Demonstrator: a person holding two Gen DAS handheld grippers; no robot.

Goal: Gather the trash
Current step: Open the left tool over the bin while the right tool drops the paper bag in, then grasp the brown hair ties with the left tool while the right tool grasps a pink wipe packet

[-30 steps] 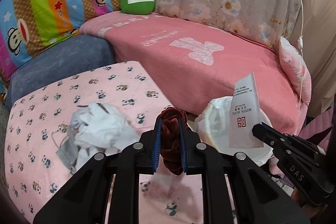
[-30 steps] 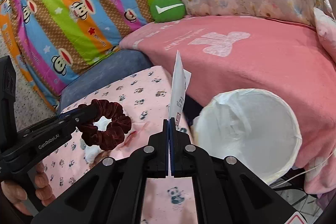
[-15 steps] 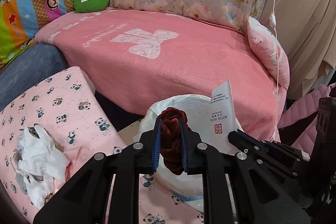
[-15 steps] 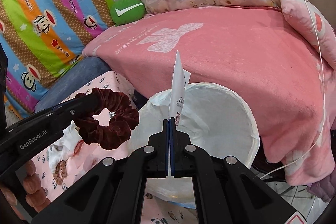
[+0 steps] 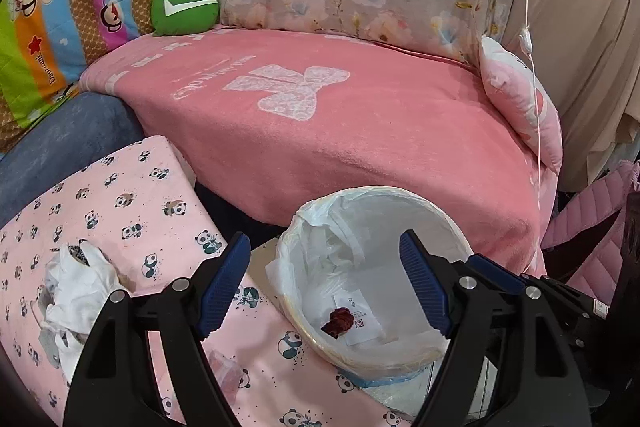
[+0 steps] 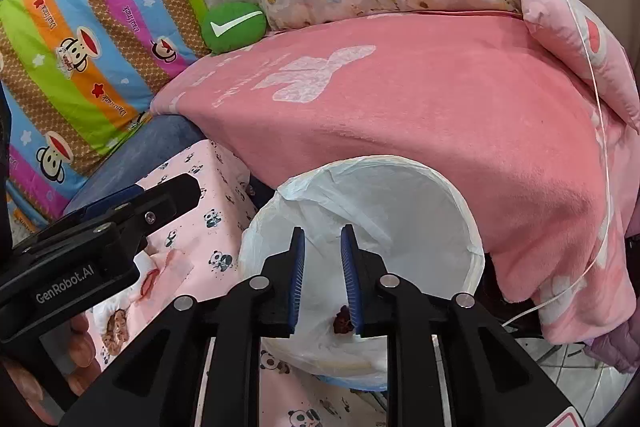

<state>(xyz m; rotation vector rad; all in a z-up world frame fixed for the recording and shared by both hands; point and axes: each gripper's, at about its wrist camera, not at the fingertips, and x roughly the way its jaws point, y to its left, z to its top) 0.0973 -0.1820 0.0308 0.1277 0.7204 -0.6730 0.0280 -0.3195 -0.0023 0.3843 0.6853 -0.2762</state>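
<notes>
Over the lined bin (image 5: 372, 267), both grippers are hanging so that dropped trash lands inside: the left gripper (image 5: 324, 283) is gaping wide and empty, the right gripper (image 6: 322, 279) is just parting, and the scrunchie (image 5: 338, 321) and packet (image 5: 360, 319) are lying at the bottom.

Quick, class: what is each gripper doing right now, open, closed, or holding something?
Left gripper: jaws just opened, wide, nothing between them.
Right gripper: jaws just opened slightly, nothing held.
</notes>
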